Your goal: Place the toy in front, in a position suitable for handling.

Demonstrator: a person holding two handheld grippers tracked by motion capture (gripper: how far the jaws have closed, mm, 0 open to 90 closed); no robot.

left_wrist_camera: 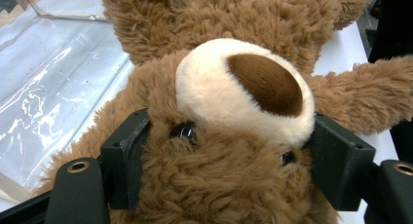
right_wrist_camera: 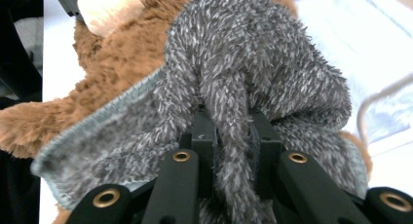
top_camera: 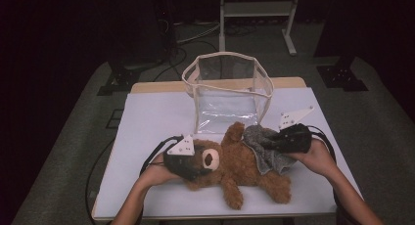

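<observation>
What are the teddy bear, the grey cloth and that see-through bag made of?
Teddy bear: brown plush, shaggy pile, with a smoother cream muzzle. Cloth: grey, fuzzy, probably microfibre towelling, with a stitched hem. Bag: clear glossy plastic, likely vinyl, wrinkled and glinting, edged in cream fabric tape.

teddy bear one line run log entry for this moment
left gripper shut on teddy bear head | right gripper shut on grey cloth over bear | clear bag behind

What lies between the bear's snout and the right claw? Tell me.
The grey cloth, draped over the bear and pinched by the right claw, as the high view shows.
</observation>
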